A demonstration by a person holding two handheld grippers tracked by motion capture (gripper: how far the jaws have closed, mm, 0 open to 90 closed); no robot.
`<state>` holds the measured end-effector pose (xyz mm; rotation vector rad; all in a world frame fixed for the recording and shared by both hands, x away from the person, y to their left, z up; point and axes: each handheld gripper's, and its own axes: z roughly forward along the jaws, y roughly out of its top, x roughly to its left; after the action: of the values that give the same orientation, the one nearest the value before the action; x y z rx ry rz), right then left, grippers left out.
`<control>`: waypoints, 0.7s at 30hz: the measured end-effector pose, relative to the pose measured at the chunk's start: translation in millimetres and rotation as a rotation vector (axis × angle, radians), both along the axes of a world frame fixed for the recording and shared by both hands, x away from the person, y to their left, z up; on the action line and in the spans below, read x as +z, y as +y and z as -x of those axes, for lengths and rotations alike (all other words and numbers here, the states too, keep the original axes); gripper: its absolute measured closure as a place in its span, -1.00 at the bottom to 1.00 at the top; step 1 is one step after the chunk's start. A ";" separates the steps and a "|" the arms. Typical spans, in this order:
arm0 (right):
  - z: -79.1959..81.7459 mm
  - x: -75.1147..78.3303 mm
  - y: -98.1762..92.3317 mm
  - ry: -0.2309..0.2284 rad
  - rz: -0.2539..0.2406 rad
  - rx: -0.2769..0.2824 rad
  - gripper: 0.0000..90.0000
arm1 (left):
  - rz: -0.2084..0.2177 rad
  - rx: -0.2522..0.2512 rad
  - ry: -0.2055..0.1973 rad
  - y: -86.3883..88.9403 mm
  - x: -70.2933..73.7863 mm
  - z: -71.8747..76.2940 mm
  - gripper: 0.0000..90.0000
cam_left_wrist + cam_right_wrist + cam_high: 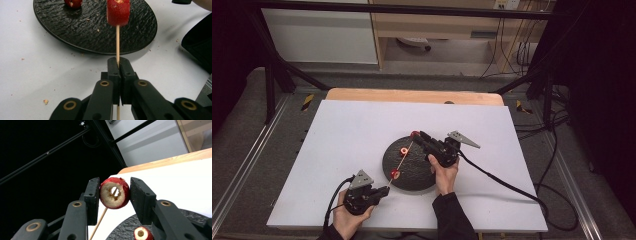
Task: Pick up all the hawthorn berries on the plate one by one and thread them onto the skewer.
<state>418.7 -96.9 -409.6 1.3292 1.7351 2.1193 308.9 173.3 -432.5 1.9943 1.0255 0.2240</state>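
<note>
The skewer [117, 42] is clamped in the shut left gripper [120, 65] over the plate [412, 175]. A cored fruit [115, 193] is pinched by the right gripper [114, 192], seemingly at the skewer's tip. If pushed off-axis, the skewer could bend or snap.

No readable text, label, brand, number or sign in any of the views. Yellow-and-black hazard stripe markers [307, 101] sit on the floor rail at both far corners of the table, pattern only, no lettering. Small white wall socket plate [506, 4] at the top edge of the high view is too small and blurred to read.
</note>
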 end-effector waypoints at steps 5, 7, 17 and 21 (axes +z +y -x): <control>1.0 1.1 -0.7 0.004 -0.002 0.004 0.36 | 0.002 0.004 -0.007 0.0 0.3 0.5 0.97; 1.4 1.8 -0.7 0.007 -0.008 0.005 0.36 | 0.004 0.007 -0.010 -0.4 0.2 0.9 0.96; -0.3 2.1 -0.6 0.032 -0.067 0.001 0.36 | 0.014 0.041 -0.045 -5.4 -2.8 5.9 0.97; 0.0 4.2 -1.5 0.030 -0.073 -0.002 0.37 | 0.017 0.051 -0.058 -6.8 -2.8 7.4 0.97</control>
<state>418.7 -98.4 -405.4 1.3869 1.6810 2.1929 301.5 166.5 -435.3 1.9369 1.0388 0.2982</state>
